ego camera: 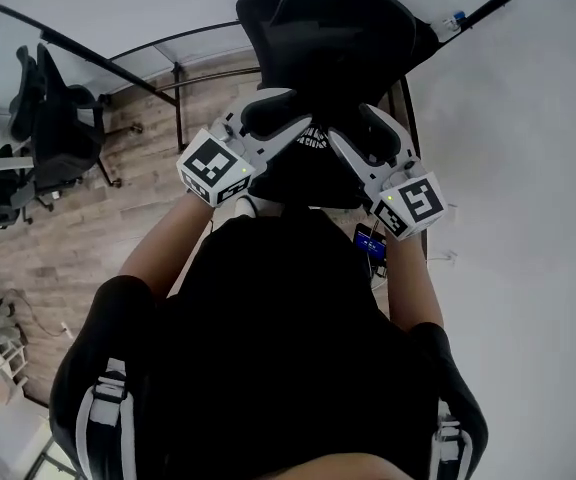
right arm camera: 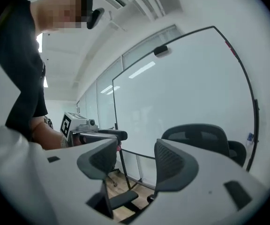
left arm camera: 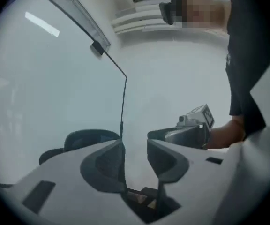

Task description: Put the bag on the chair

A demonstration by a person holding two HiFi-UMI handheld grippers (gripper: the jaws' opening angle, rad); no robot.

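Note:
In the head view a black office chair [ego camera: 338, 28] stands straight ahead. A black thing with white print [ego camera: 311, 140], which looks like the bag, lies on its seat, mostly hidden by the grippers. My left gripper [ego camera: 273, 113] and right gripper [ego camera: 373, 128] are held high and close together over the seat. The left gripper view shows the left gripper [left arm camera: 136, 153] with its jaws apart and only air between them. In the right gripper view the right gripper [right arm camera: 135, 161] also stands open and empty, with the chair back [right arm camera: 200, 135] beyond it.
A whiteboard [right arm camera: 186, 88] on a dark frame stands behind the chair. A second black office chair [ego camera: 58, 128] is at the left on the wooden floor [ego camera: 88, 238]. A small blue-lit device [ego camera: 371, 243] lies low by the right arm.

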